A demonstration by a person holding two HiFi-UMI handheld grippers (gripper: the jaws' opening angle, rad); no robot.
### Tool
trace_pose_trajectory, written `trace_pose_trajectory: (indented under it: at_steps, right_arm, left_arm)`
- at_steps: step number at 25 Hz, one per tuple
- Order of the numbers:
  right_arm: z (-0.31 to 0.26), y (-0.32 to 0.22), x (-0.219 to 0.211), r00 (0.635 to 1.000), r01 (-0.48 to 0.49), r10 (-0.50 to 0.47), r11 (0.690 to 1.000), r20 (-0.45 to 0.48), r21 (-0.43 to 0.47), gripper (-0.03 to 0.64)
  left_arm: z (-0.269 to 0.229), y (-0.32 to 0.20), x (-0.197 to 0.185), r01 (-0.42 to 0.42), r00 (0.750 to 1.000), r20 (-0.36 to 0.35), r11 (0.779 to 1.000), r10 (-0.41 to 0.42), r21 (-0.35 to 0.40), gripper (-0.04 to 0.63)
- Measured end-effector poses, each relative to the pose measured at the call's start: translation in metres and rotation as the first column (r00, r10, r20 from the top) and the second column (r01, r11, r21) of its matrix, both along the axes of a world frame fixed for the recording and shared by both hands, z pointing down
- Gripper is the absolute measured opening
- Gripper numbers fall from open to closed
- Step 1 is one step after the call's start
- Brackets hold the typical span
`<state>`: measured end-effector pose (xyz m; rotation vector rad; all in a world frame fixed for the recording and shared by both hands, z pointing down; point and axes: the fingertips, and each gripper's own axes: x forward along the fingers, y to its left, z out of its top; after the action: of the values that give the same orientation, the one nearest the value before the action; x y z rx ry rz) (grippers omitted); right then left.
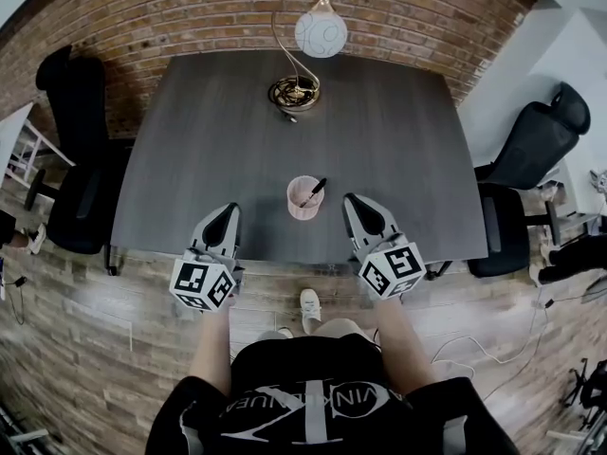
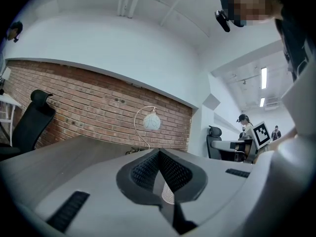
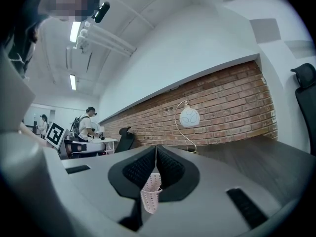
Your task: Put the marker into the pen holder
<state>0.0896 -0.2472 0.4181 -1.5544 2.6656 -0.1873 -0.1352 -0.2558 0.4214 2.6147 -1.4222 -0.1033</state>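
The marker (image 1: 314, 191) already leans in the pink pen holder (image 1: 302, 210) near the front edge of the counter (image 1: 218, 140), and the left tongs (image 1: 230, 209) and right tongs (image 1: 352, 203) flank it, both closed on nothing, so the job looks done and any retreat should avoid nudging the pen holder.

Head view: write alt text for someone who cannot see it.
A pink pen holder with a black marker in it stands near the front of a dark table, between the left gripper and right gripper, touching neither. A white lamp stands at the far edge.
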Motion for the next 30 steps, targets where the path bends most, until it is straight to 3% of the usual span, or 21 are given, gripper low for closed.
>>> trace_pose_trajectory:
  at_steps: [30]
  right_arm:
    - [-0.010,0.033,0.011,0.998,-0.060,0.059,0.998,0.019,0.016,0.028]
  left_arm:
    - [-0.018,0.023,0.005,-0.030,0.999,0.015,0.999,0.030,0.033,0.014]
